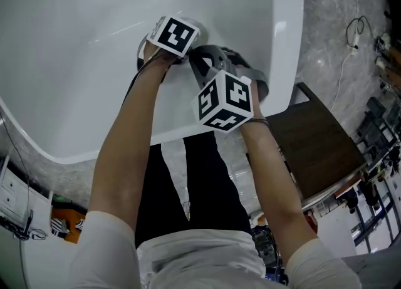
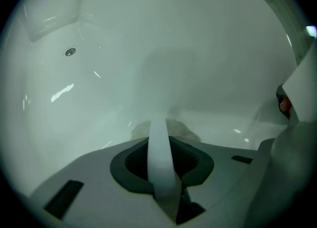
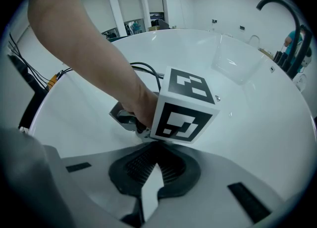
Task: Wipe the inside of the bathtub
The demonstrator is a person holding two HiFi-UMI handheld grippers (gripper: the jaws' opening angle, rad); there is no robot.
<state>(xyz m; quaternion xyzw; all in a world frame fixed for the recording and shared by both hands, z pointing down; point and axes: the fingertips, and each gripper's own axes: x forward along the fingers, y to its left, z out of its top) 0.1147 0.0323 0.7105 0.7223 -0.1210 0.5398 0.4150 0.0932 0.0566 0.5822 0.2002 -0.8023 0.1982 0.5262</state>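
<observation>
The white bathtub (image 1: 75,62) fills the upper left of the head view; its inside (image 2: 148,39) is smooth and glossy. My left gripper (image 1: 158,51) reaches down to the tub's inner wall, under its marker cube. In the left gripper view the left gripper (image 2: 161,123) is shut on a white cloth (image 2: 159,162), whose grey bunched end (image 2: 185,132) lies against the tub surface. My right gripper (image 1: 202,62) hovers just behind the left one, shut with nothing in it. In the right gripper view the right gripper (image 3: 156,149) points at the left gripper's cube (image 3: 183,106).
The drain (image 2: 71,51) sits far off at the upper left of the tub floor. A black faucet (image 3: 285,4) arches over the far rim. Outside the tub rim (image 1: 285,43) are a marble floor (image 1: 338,37), a dark wooden stand (image 1: 319,143) and a cable (image 1: 353,31).
</observation>
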